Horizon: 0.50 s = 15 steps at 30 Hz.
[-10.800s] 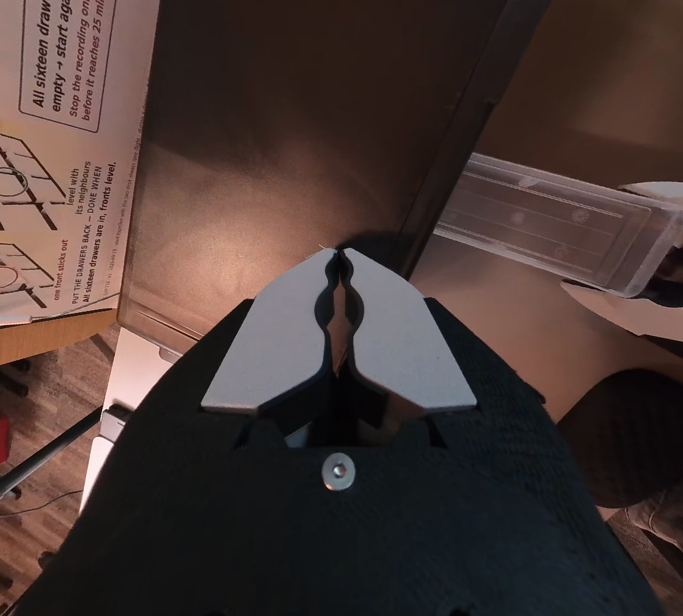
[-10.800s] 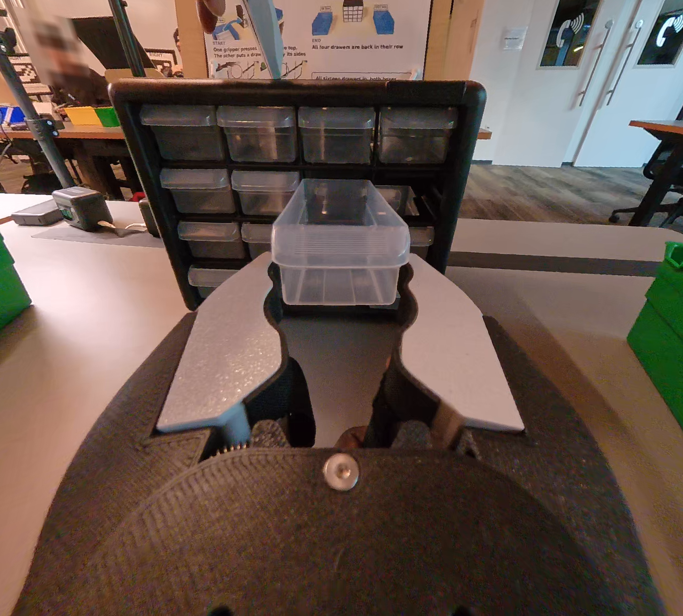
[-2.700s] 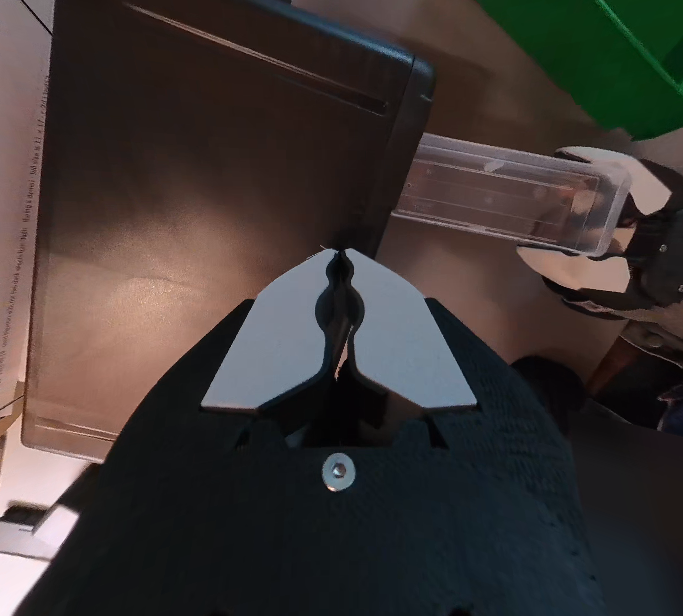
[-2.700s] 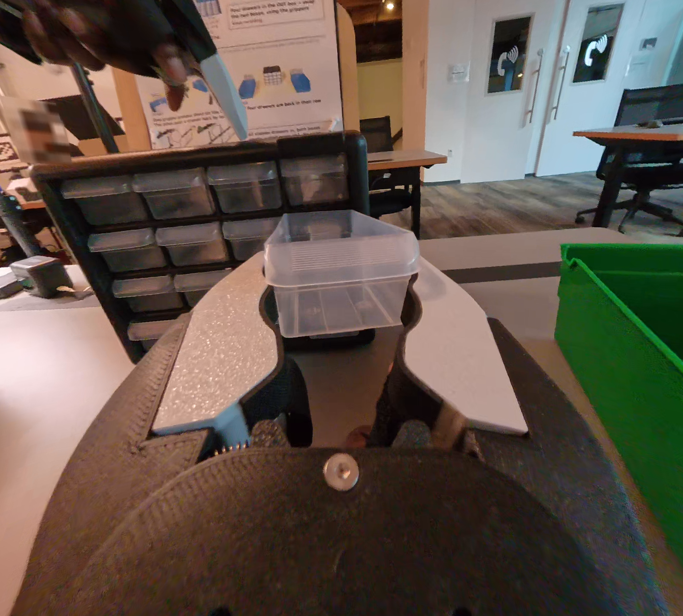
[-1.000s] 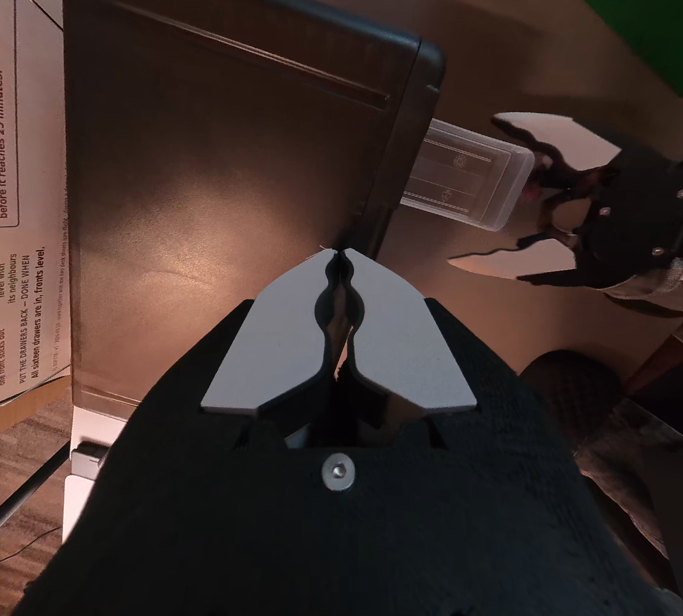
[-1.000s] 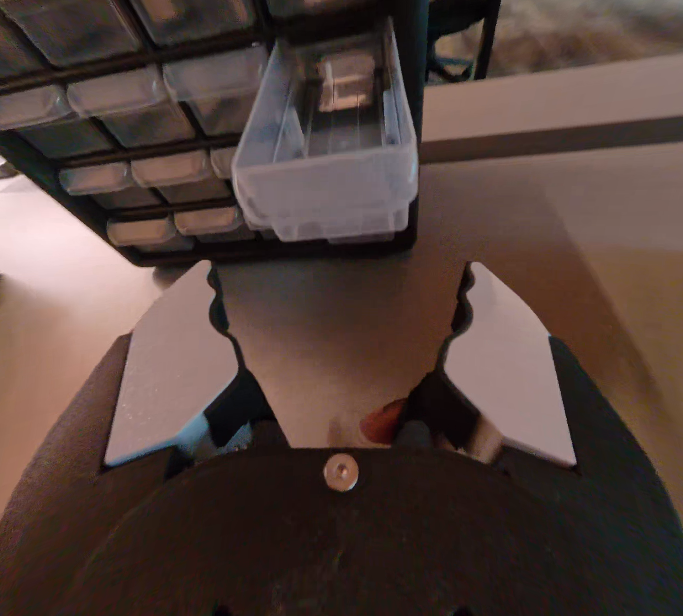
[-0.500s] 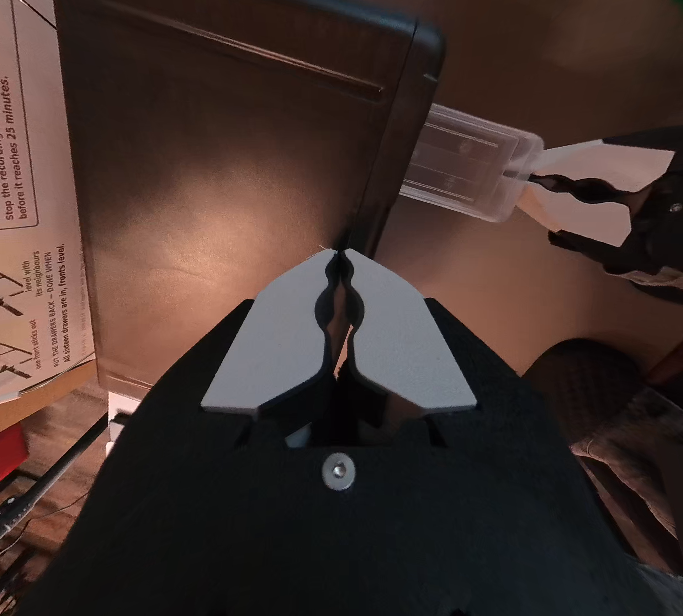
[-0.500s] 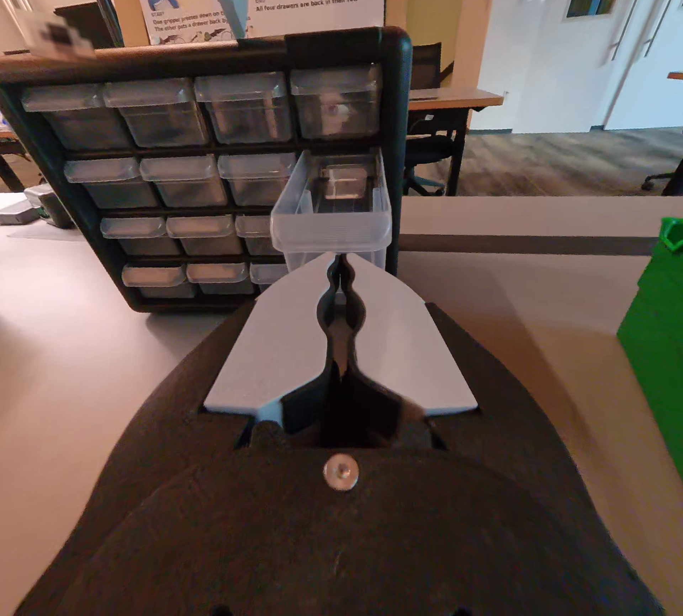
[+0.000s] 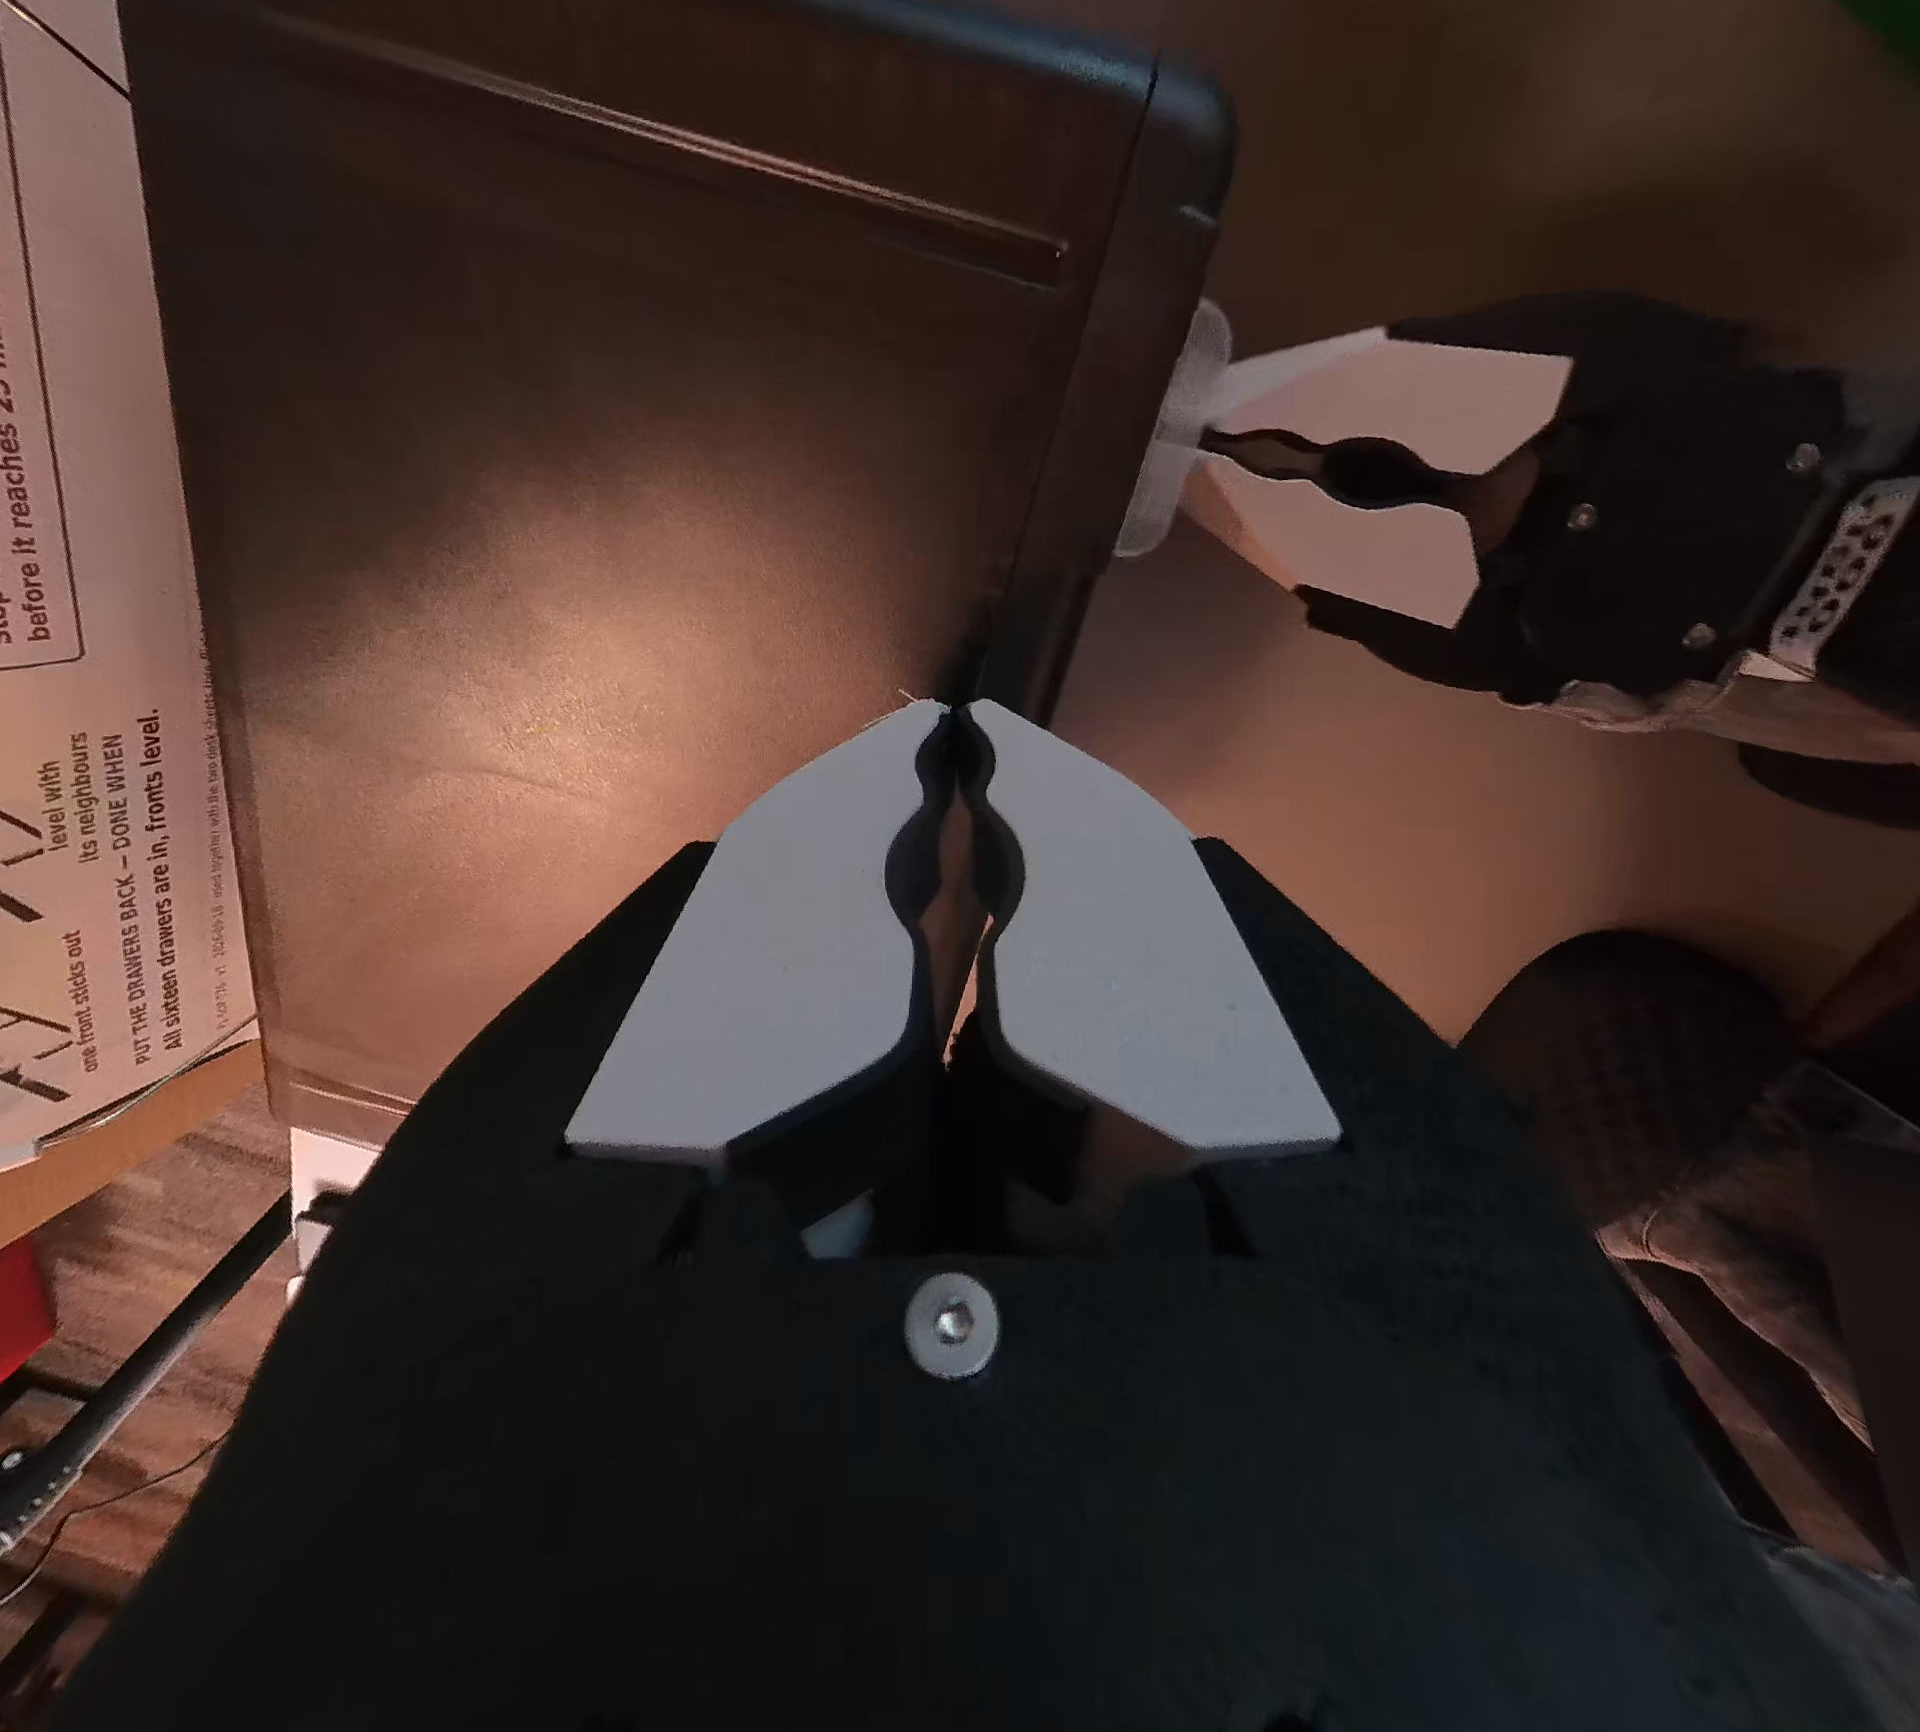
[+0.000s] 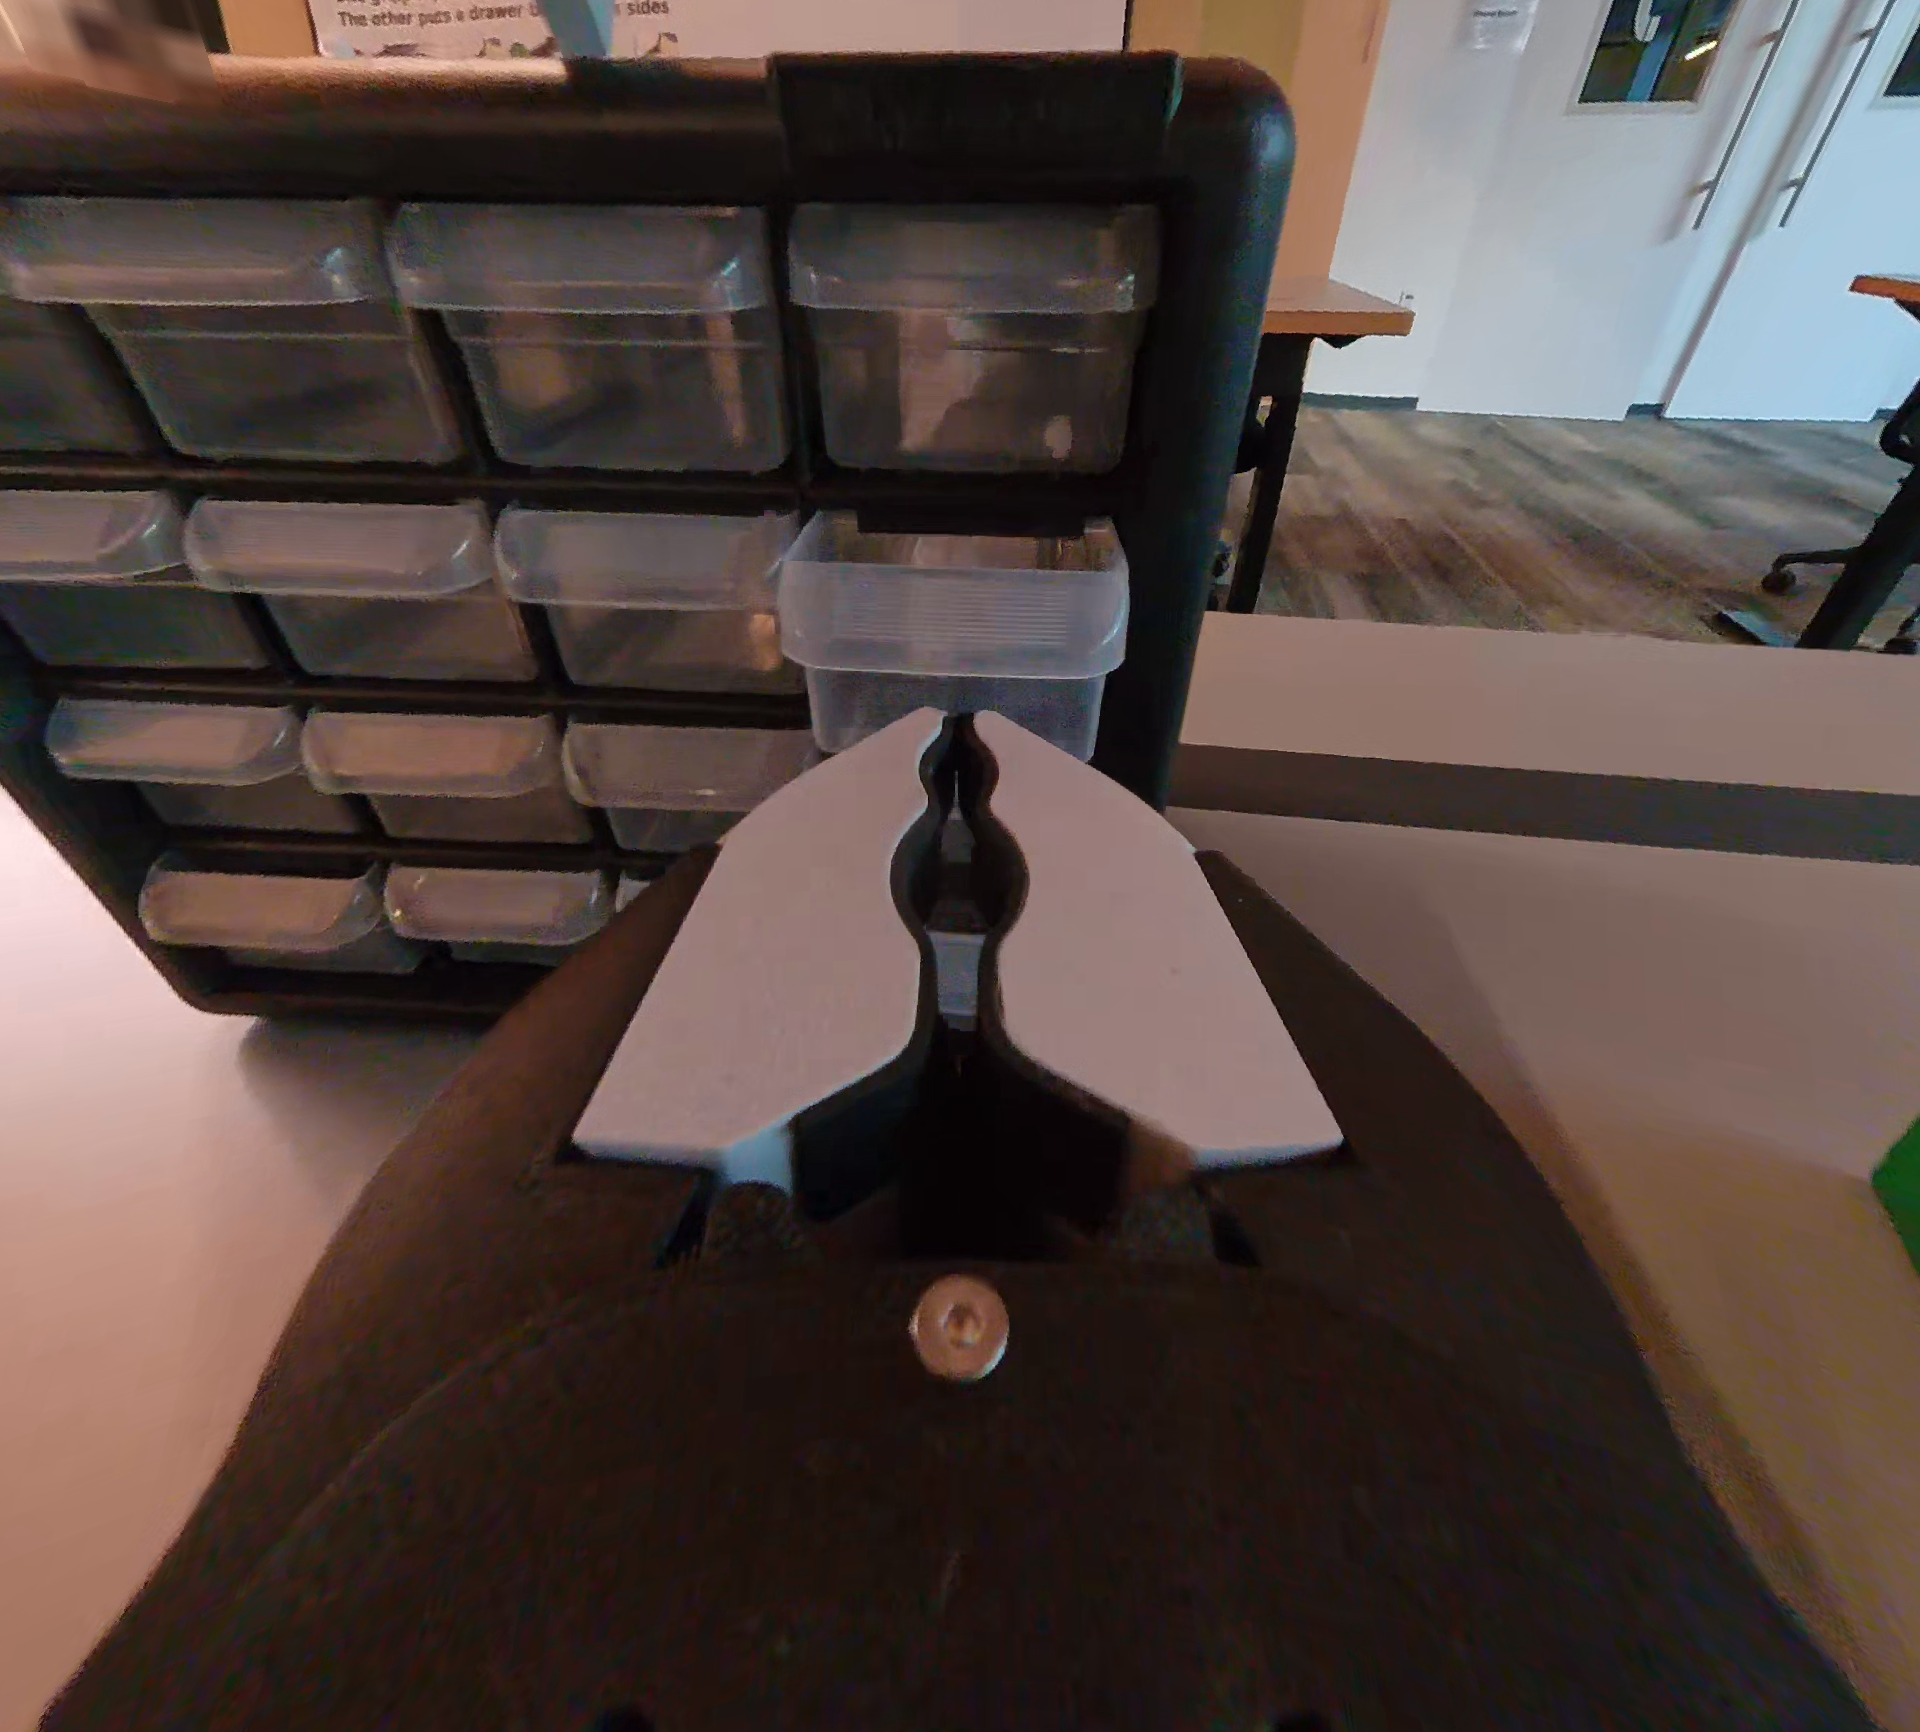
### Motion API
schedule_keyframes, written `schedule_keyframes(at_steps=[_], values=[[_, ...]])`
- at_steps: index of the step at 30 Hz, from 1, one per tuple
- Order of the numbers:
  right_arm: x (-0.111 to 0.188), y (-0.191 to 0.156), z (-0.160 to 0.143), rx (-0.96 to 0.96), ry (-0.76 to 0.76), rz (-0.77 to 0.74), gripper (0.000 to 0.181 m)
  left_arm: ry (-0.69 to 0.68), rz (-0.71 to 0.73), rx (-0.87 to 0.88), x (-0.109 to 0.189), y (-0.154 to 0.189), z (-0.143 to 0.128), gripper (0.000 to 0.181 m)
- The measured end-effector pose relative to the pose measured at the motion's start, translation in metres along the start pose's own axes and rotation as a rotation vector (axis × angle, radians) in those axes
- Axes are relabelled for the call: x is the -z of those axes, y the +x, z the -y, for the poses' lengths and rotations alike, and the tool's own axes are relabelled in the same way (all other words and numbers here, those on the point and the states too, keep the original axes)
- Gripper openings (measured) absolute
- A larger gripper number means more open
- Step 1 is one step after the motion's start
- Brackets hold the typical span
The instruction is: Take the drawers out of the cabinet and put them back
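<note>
Here, right gripper (image 10: 958, 718) jaws pressed together (tips touching drawer (image 10: 953, 617)), left gripper (image 9: 954, 708) likewise.

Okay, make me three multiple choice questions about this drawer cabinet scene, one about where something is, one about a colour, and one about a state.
1. Where are the left gripper's tips?
A on the cabinet's top
B inside a drawer
C on the table

2. What colour is the cabinet frame?
A green
B black
C white

3. How is the right gripper?
A wide open
B shut, tips at the clear drawer's front
C holding a lifted drawer

Answers: 1 A, tips meet the dark top panel. 2 B, the frame is black. 3 B, its fingers are together against that front.
</note>
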State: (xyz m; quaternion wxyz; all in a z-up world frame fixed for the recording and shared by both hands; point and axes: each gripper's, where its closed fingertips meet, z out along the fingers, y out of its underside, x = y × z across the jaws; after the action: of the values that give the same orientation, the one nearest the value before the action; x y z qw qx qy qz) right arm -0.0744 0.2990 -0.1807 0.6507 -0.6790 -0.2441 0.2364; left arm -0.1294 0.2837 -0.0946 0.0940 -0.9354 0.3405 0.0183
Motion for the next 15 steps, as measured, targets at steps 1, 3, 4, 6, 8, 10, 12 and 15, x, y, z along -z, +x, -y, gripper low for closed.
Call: schedule_keyframes(at_steps=[1,3,4,6,8,10,12,15], values=[[-0.004,0.0,0.001,-0.007,0.003,0.0,0.0,-0.003,-0.001,-0.002,0.0,0.0,0.0,0.0],[-0.013,0.001,0.002,-0.006,0.004,-0.001,0.0,-0.008,-0.002,-0.004,0.0,0.0,0.0,0.0],[-0.017,0.001,0.001,0.002,0.001,-0.004,0.0,-0.01,-0.002,-0.004,0.0,0.0,0.0,0.0],[-0.024,0.001,0.002,0.024,0.001,-0.009,0.0,-0.012,0.001,-0.005,0.0,0.0,0.0,0.0],[-0.026,0.001,0.004,0.023,0.013,-0.011,0.0,-0.013,0.011,-0.007,0.0,-0.001,0.0,0.0],[-0.026,-0.001,0.002,0.018,0.001,0.001,0.0,-0.018,0.015,-0.008,0.0,-0.001,0.0,0.0],[-0.024,-0.001,0.001,0.023,-0.013,0.006,0.0,-0.02,0.02,-0.008,0.0,-0.001,0.0,0.0],[-0.012,-0.002,0.009,0.01,-0.01,0.04,0.002,-0.018,0.024,-0.008,0.0,-0.001,0.0,0.0]])
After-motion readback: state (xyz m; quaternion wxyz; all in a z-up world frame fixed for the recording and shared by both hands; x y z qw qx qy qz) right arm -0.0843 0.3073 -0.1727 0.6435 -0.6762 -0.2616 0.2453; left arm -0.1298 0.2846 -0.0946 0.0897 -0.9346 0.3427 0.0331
